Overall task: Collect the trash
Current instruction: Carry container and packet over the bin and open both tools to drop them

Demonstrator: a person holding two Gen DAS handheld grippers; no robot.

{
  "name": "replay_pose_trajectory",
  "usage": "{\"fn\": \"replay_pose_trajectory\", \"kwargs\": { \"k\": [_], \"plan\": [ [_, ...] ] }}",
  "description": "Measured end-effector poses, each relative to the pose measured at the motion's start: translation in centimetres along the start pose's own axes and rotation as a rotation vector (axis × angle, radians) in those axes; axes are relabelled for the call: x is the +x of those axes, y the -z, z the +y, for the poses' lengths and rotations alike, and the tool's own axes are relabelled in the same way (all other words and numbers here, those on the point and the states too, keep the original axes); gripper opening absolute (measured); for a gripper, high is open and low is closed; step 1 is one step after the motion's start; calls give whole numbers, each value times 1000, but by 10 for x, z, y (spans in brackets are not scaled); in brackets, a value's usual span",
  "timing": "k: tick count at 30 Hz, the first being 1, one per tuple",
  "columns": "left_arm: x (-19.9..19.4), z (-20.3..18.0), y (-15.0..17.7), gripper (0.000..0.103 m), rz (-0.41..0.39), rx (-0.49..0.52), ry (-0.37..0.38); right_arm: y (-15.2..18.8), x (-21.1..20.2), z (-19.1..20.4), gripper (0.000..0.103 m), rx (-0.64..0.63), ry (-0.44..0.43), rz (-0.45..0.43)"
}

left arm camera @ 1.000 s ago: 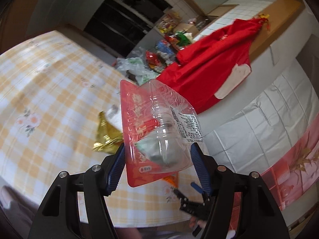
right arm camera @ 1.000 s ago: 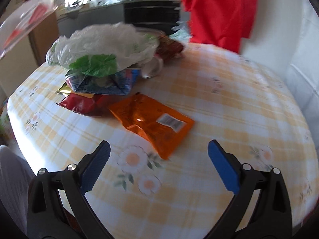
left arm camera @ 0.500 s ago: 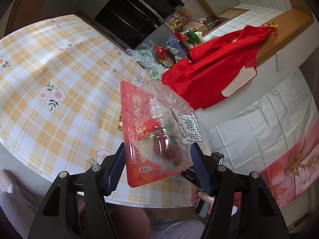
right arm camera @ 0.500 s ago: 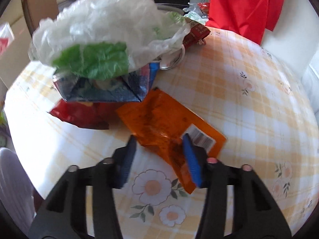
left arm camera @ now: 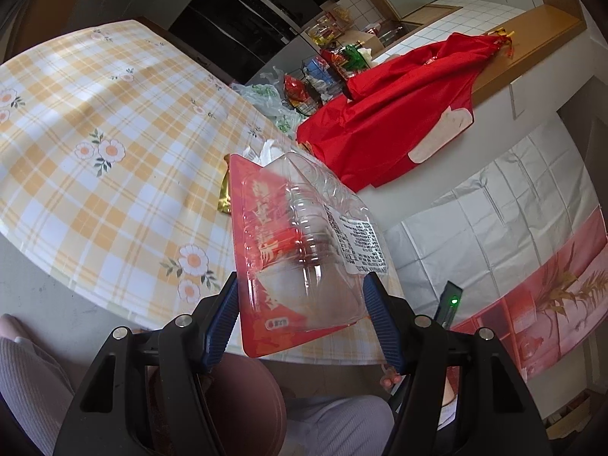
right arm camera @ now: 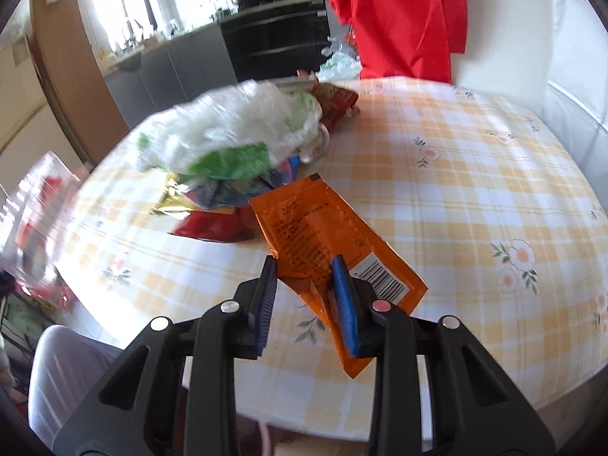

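My left gripper [left arm camera: 300, 281] is shut on a clear plastic clamshell box with a red label [left arm camera: 300, 228], held in the air over the table's near edge. The box also shows blurred at the left of the right wrist view [right arm camera: 34, 228]. My right gripper [right arm camera: 304, 266] has its jaws closing on an orange foil wrapper [right arm camera: 315, 220]. The wrapper is crumpled between the pads and its far end hangs just above the yellow checked tablecloth [right arm camera: 475, 190].
A trash pile lies beyond the wrapper: a white and green plastic bag [right arm camera: 235, 129], a red wrapper [right arm camera: 212, 226], a gold wrapper [right arm camera: 171, 205] and a blue one [right arm camera: 228, 193]. A red cloth [left arm camera: 399, 114] hangs off a counter. The person's legs [left arm camera: 334, 425] are below the table edge.
The right gripper dropped onto the orange wrapper, closed on it and lifted it. The left gripper drew back and down with the clamshell box still in it.
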State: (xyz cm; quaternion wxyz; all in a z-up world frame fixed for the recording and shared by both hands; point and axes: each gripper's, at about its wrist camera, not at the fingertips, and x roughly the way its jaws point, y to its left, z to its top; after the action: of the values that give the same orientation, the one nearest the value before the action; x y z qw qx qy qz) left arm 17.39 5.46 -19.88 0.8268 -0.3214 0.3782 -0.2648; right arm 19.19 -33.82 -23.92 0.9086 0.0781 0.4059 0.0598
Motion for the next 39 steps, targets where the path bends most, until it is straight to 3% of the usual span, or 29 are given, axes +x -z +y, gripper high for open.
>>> {"fn": "replay_pose_trajectory", "kwargs": {
  "k": [16, 25, 29, 33, 39],
  "plan": [
    [-5, -8, 85, 63, 159, 93, -66, 34, -120, 63, 32, -54, -76, -194],
    [1, -10, 101, 65, 208, 98, -73, 44, -133, 77, 32, -67, -104, -196],
    [-7, -11, 94, 81, 158, 94, -109, 49, -133, 81, 32, -68, -118, -192],
    [-24, -19, 84, 97, 56, 153, -208, 56, -132, 88, 32, -79, -134, -187],
    [-45, -35, 78, 97, -99, 304, -395, 63, -132, 97, 32, -90, -161, -177]
  ]
}}
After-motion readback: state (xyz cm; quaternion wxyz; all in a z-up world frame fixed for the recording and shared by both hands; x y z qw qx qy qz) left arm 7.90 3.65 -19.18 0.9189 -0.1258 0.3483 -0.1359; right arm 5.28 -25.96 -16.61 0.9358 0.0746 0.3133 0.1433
